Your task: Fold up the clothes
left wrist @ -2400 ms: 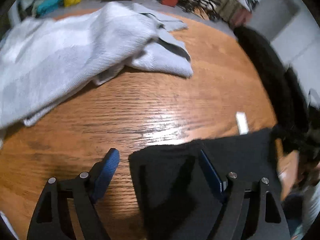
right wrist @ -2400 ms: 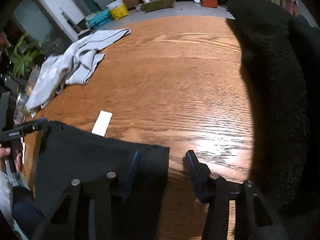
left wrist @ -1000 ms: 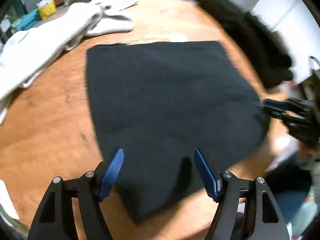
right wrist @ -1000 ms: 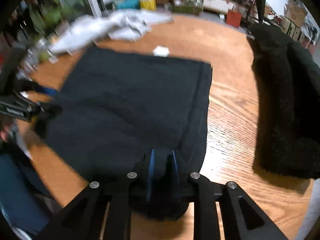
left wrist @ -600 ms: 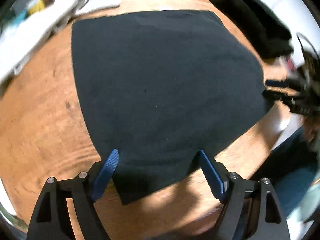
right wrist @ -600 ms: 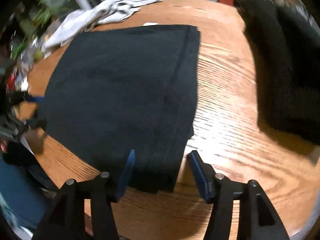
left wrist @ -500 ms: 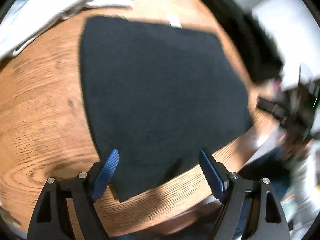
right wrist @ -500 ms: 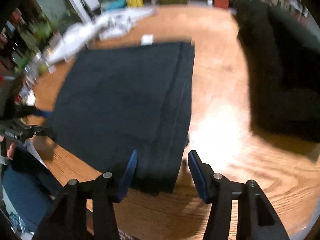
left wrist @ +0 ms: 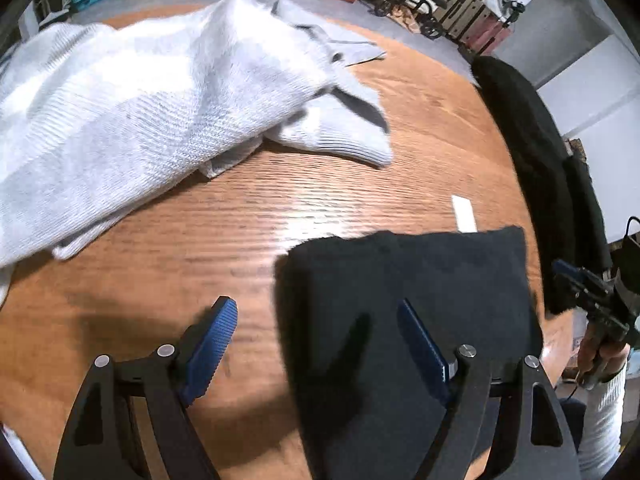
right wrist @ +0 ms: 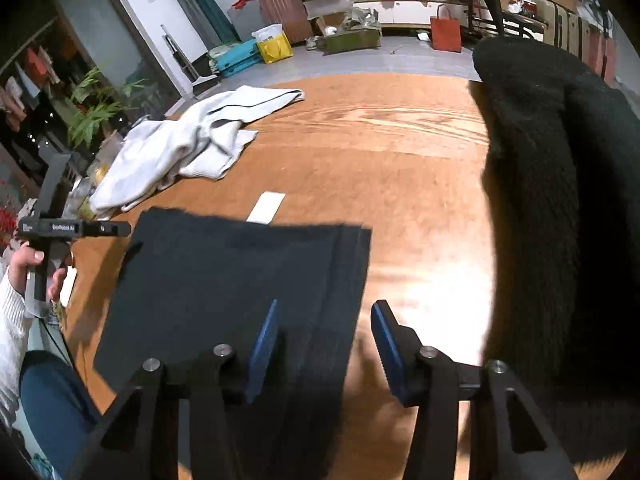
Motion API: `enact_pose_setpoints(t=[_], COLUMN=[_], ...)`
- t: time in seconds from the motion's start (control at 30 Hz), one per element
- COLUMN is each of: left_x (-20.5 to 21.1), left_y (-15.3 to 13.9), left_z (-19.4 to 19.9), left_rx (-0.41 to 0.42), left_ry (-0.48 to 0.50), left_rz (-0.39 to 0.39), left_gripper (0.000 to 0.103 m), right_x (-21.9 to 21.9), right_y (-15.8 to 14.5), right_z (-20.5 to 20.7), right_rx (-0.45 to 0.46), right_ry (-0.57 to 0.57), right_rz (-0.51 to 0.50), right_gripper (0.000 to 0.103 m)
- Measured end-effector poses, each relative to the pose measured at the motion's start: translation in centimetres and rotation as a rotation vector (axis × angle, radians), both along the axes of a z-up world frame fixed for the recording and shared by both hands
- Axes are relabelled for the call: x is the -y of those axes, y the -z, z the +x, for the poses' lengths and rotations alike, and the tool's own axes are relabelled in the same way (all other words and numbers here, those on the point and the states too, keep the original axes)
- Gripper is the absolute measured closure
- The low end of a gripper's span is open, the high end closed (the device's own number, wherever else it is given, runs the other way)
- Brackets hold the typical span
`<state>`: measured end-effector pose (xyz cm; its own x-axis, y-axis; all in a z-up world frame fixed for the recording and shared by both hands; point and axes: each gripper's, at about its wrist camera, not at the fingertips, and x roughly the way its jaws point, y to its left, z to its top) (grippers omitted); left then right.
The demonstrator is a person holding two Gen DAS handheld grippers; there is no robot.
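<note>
Folded black garment (left wrist: 404, 292) fills the lower right; left gripper (left wrist: 316, 336) fingers apart astride its left edge. Right gripper (right wrist: 324, 336) closing, unclamped, astride its right edge.

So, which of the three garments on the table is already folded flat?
The black cloth nearest the grippers: it lies flat with straight edges. The grey-white sweater lies crumpled, and the fuzzy black garment lies heaped along the table's edge.
</note>
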<state>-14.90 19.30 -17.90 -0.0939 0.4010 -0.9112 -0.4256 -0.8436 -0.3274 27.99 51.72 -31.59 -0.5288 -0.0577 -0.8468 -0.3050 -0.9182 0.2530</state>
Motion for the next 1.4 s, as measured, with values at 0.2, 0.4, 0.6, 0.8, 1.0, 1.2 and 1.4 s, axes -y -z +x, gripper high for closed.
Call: enact_pose_setpoints(t=[0.2,0.4,0.6,0.8,1.0,1.2,1.4], left_x=[-1.3,-3.8,-2.8,-0.1,0.6,0.2,1.9], left_y=[0.8,1.5,0.1,-1.7,-1.8,-3.7,-7.7], left_z=[-0.9,-0.5,0.5,0.9,0.4,2.1,4.7], left_rx=[-0.041,-0.028,-0.077,-0.058,-0.008,-0.074,-0.125], left_ry=[0.096,0.175,0.237,0.192,0.160,0.176,0.162], left_rz=[0.005,0.059,0.074,0.101,0.104,0.103,0.152], left_gripper=[0.021,0.021,0.021,0.022,0.079,0.089,0.090], right_x=[-2.2,-1.8,-0.5,0.4,0.2,1.2,3.5], right_y=[1.7,3.3,4.2,4.1,3.5,0.4,-3.6], right_z=[-2.2,-4.2,-6.1,-6.3,-6.3,-5.0,-1.8], right_rx=[0.026,0.053,0.059,0.052,0.033,-0.045,-0.152], right_ry=[-0.016,-0.065,-0.093,-0.117,-0.096,-0.088,-0.138], right_rz=[-0.010,-0.044,0.040,0.051,-0.038,-0.001,0.068], right_gripper=[0.045,0.045,0.045,0.055,0.082,0.083,0.084])
